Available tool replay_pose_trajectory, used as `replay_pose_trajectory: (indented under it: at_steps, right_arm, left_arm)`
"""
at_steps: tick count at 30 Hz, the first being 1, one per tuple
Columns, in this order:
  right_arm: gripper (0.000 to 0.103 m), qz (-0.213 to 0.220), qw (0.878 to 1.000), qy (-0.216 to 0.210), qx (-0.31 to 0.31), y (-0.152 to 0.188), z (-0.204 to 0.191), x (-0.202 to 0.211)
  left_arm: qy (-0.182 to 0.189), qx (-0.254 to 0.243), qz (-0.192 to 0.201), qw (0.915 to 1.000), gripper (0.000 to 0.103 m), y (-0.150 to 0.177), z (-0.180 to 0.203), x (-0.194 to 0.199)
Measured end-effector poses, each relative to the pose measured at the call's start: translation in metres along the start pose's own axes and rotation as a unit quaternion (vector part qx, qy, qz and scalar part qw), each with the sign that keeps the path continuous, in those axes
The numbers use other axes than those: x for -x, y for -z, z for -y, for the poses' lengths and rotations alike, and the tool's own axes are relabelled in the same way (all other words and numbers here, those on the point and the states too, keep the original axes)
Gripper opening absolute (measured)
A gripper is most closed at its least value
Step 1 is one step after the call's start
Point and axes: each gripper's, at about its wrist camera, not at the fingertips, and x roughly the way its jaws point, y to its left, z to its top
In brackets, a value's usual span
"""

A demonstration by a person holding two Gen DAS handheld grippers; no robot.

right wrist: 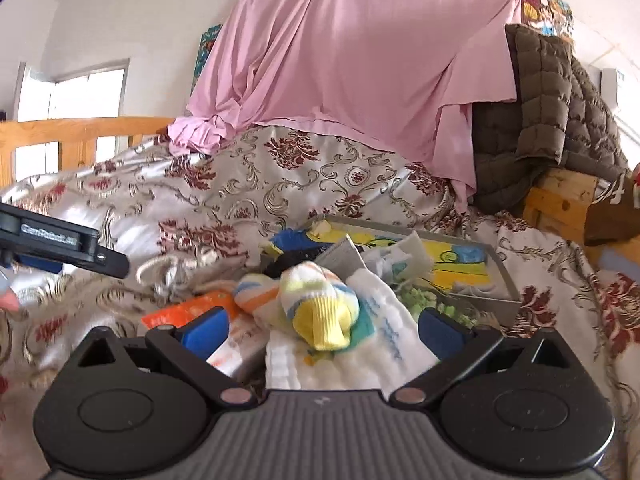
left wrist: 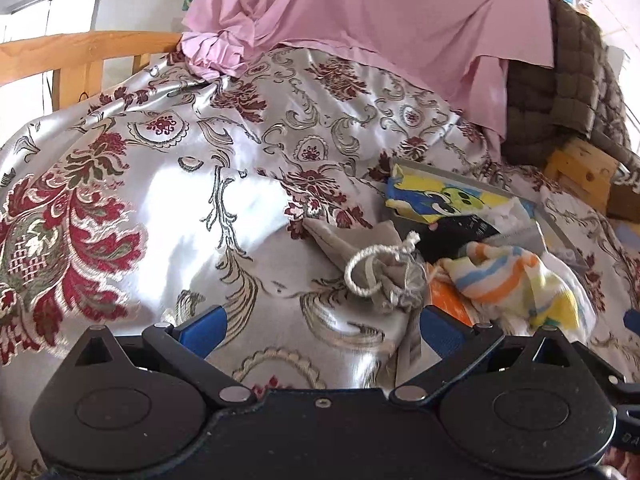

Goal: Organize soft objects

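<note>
We hold both grippers wide open and empty, the right gripper [right wrist: 320, 330] straddling the striped sock [right wrist: 316, 304] heaped beside the tray [right wrist: 496, 276], the left gripper [left wrist: 320, 330] facing the drawstring pouch [left wrist: 384, 276].

Left tool [left wrist: 320, 330] spread wide, grey drawstring pouch [left wrist: 380, 276] beside striped sock [left wrist: 516, 284]
</note>
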Motion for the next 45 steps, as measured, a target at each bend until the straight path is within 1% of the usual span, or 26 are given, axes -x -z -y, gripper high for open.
replay_pose_trajectory:
  at_steps: [8,15,19,22,25,27,28,30,33,34,36,37,39,43,45]
  right_arm:
    - [0.103,0.013,0.999,-0.028,0.009,-0.012,0.002,-0.027]
    - [0.103,0.019,0.999,-0.048,0.010,-0.016,0.006,-0.050]
    - [0.103,0.014,0.996,-0.087,0.006,-0.020,0.006,-0.059]
    - [0.102,0.014,0.994,-0.104,-0.006,-0.021,0.008,-0.063]
    - [0.100,0.010,0.994,-0.110,0.001,-0.020,0.007,-0.067]
    - [0.097,0.007,0.994,-0.112,0.008,-0.018,0.006,-0.071]
    - [0.097,0.005,0.994,-0.112,0.012,-0.016,0.005,-0.073]
    - [0.092,0.000,0.994,-0.109,0.018,-0.013,0.005,-0.078]
    - [0.089,-0.005,0.994,-0.105,0.028,-0.008,0.003,-0.080]
    - [0.089,-0.006,0.994,-0.104,0.033,-0.007,0.002,-0.081]
    - [0.085,-0.006,0.994,-0.101,0.044,-0.004,0.000,-0.080]
    - [0.084,-0.007,0.994,-0.099,0.052,-0.003,-0.001,-0.080]
    - [0.081,-0.008,0.993,-0.096,0.062,-0.002,-0.002,-0.080]
    - [0.076,-0.012,0.994,-0.095,0.058,-0.001,-0.001,-0.081]
    - [0.071,-0.014,0.994,-0.091,0.058,0.000,-0.001,-0.081]
  left_arm:
    - [-0.018,0.030,0.006,0.9994,0.102,-0.020,0.015,-0.026]
    - [-0.020,0.036,-0.010,0.9991,0.102,-0.031,0.021,-0.047]
    - [-0.020,0.041,-0.020,0.9988,0.102,-0.033,0.024,-0.058]
    - [-0.022,0.029,-0.021,0.9991,0.102,-0.034,0.029,-0.065]
    - [-0.019,0.001,-0.037,0.9991,0.102,-0.035,0.033,-0.077]
    - [-0.022,-0.006,-0.046,0.9987,0.102,-0.037,0.034,-0.086]
    - [-0.022,-0.005,-0.049,0.9986,0.102,-0.037,0.034,-0.090]
    - [-0.020,0.006,-0.057,0.9982,0.102,-0.038,0.032,-0.096]
    - [-0.011,0.023,-0.066,0.9975,0.102,-0.039,0.030,-0.103]
    - [-0.010,0.030,-0.065,0.9974,0.101,-0.038,0.029,-0.104]
    - [-0.002,0.042,-0.066,0.9969,0.093,-0.039,0.028,-0.107]
    - [0.002,0.047,-0.069,0.9965,0.091,-0.039,0.027,-0.109]
    - [0.006,0.057,-0.077,0.9954,0.085,-0.038,0.026,-0.112]
    - [0.017,0.070,-0.086,0.9937,0.079,-0.034,0.025,-0.116]
    - [0.020,0.069,-0.086,0.9937,0.075,-0.033,0.025,-0.116]
